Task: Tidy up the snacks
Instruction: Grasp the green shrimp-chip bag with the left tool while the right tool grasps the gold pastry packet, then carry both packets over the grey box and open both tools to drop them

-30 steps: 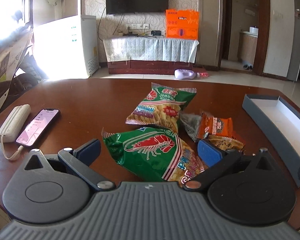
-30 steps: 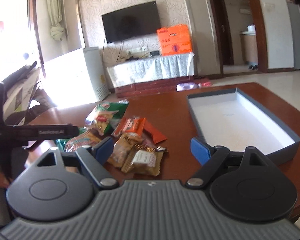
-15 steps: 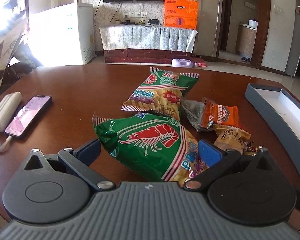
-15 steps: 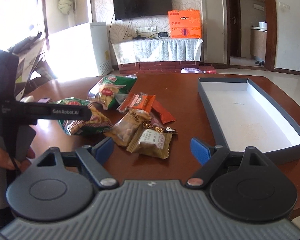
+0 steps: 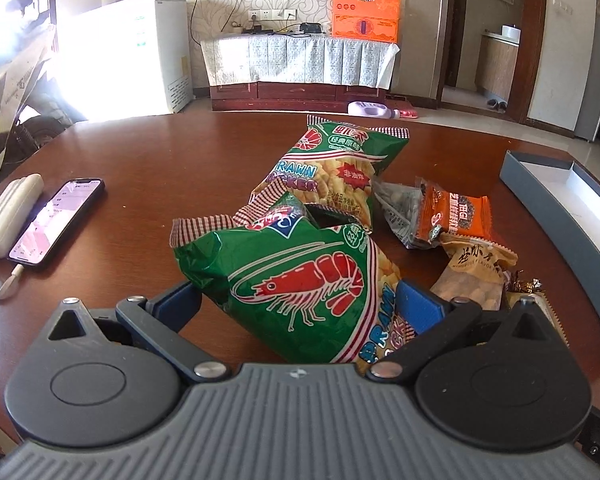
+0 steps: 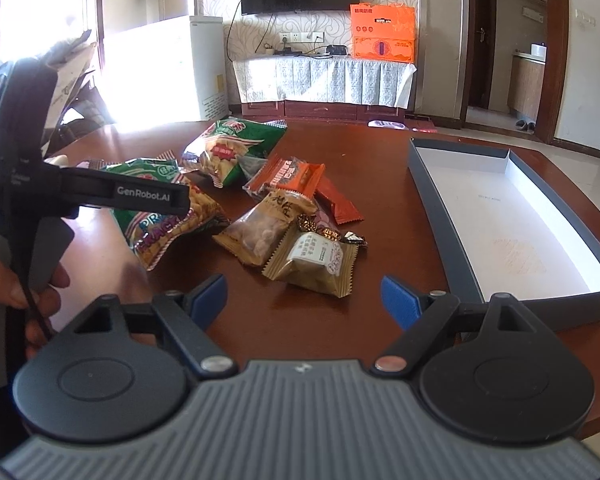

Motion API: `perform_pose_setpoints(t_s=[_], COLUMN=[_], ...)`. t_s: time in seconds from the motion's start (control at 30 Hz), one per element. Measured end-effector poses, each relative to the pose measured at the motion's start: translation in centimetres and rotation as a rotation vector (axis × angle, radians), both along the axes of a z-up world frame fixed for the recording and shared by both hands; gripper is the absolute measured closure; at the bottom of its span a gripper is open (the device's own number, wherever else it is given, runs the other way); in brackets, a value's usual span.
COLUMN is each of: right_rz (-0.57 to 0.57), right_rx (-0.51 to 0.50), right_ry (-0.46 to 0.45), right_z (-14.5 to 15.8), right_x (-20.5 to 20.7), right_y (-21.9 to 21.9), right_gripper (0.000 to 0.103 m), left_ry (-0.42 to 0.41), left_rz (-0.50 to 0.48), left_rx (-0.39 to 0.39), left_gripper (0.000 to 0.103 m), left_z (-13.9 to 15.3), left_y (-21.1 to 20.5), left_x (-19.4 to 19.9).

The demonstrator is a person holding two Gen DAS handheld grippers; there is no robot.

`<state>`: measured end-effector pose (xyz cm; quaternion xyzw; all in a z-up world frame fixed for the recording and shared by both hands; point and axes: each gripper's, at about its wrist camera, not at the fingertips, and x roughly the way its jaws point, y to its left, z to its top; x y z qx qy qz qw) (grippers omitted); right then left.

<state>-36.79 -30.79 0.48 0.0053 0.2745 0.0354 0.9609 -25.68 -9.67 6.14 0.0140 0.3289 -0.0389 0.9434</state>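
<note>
The left gripper had its jaws spread around the nearer prawn cracker bag on the tabletop, pads not visibly pressing. The right gripper hung with jaws spread and empty, near the grey box

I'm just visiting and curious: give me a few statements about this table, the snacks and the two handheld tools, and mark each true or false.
1. The grey box already holds snacks. False: it is empty.
2. The near prawn bag lies between the left gripper's jaws. True.
3. The right gripper is clamped on a brown packet. False: its jaws are open, with nothing between them; the brown packet lies ahead.
4. A phone lies on the table with its screen lit. True.
5. There is only one green prawn bag. False: a second one lies behind it.
</note>
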Motion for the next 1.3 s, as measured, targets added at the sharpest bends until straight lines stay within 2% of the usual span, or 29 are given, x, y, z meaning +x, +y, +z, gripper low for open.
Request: perform_pose_setpoints(t_s=[0.13,0.4,0.67,0.77,0.83,0.9,0.93,0.97,1.07,1.3], right_rz=[-0.010,-0.083,-0.089,-0.076,-0.073,-0.066,-0.058,-0.051,-0.041,-0.042], right_rx=[0.020,0.143,0.128,0.108,0.082,0.062,0.058,0.056,0.010,0.050], right_ry=[0.031,0.081,0.158,0.151,0.148,0.143,0.138,0.133,0.132,0.114], right_z=[-0.3,-0.9,-2.6,-2.5,-2.5,-2.5,-2.4,-2.3,-2.1,-1.5], right_x=[0.8,4.5,8.4,8.5,8.5,8.4,8.4,8.2,7.8,6.7], right_y=[-0.3,-2.2,-1.3,-0.9,-0.7,-0.6,-0.6,-0.6,-0.3,-1.3], right_gripper=[0.017,0.018,0.019,0.032,0.035,0.040,0.047,0.050,0.051,0.052], left_ry=[0.005,0.006,0.039,0.049,0.047,0.041,0.038,0.034,0.026,-0.009], left_rz=[0.000,-0.013,-0.033,-0.042,-0.050,-0.067,-0.077,-0.089,-0.135,-0.170], left_rx=[0.013,0.012,0.009,0.004,0.010,0.016,0.018,0.015,0.004,-0.002], left_gripper=[0.000,0.000,0.000,0.000,0.000,0.005,0.009,0.015,0.021,0.023], left_z=[-0.4,-1.3,-2.2,-2.3,-2.5,-2.4,-2.4,-2.3,-2.1,-1.6], left_y=[0.1,0.3,-0.1,-0.2,-0.4,-0.6,-0.7,-0.8,-1.2,-1.1], left_x=[0.4,1.3,2.1,2.3,2.3,2.2,2.1,2.0,1.7,1.1])
